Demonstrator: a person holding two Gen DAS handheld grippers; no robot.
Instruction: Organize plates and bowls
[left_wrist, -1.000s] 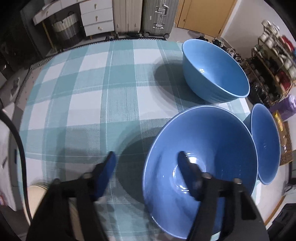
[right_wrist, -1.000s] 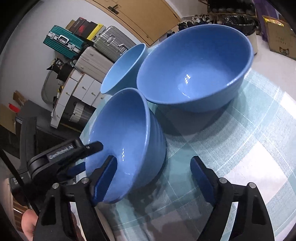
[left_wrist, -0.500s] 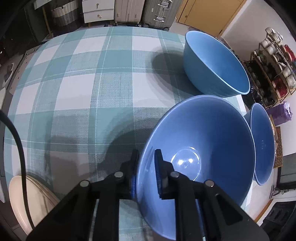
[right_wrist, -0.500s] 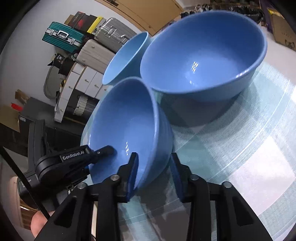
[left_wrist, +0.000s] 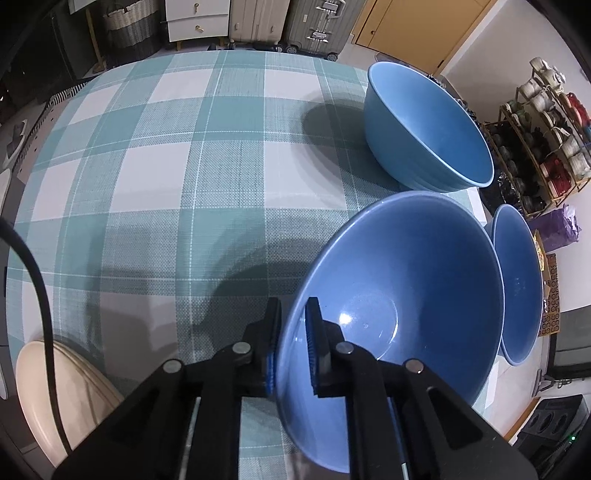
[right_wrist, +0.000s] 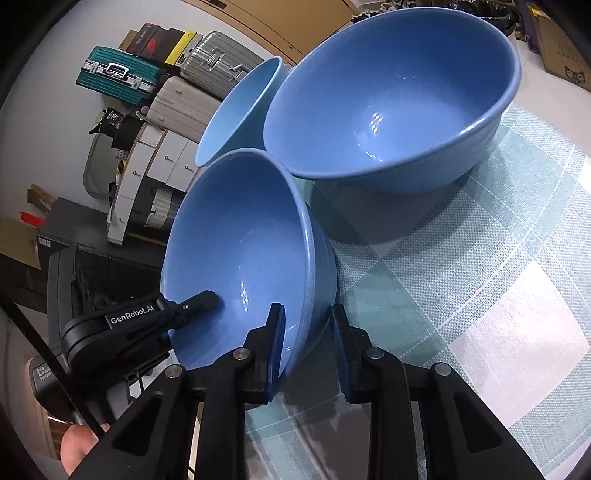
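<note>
While pinching from two sides, grips one blue bowl (left_wrist: 406, 295) by its rim. Left tongs (left_wrist: 293, 301) narrowed onto the near-left edge, one pad inside the bowl and one outside. Right tongs (right_wrist: 307, 310) narrowed onto another stretch of the same rim, likewise astride it. Have just been closing, both pairs of jaws, with the rim between them and now pressed on it. Appears tipped rather than level, low over the checked surface (left_wrist: 166, 166) near its edge; whether lifted clear of the cloth, cannot tell.

Reads as an early stage of the tidying. Nothing nested or stacked so far, going by how things lie. Leaves, on that judgement, nearly everything to do: carrying this bowl to a partner, setting it inside or under, then gathering the last one.

Counts three bowls, all blue. Besides the gripped one, a ribbed bowl (left_wrist: 424, 129) standing upright farther along the surface and apart from it, and a third bowl (left_wrist: 517, 284) just beside the gripped one at the surface's edge; touching or not, cannot tell. Counts no plates anywhere in either view. Counts two sets of tongs, both committed to the one bowl.
</note>
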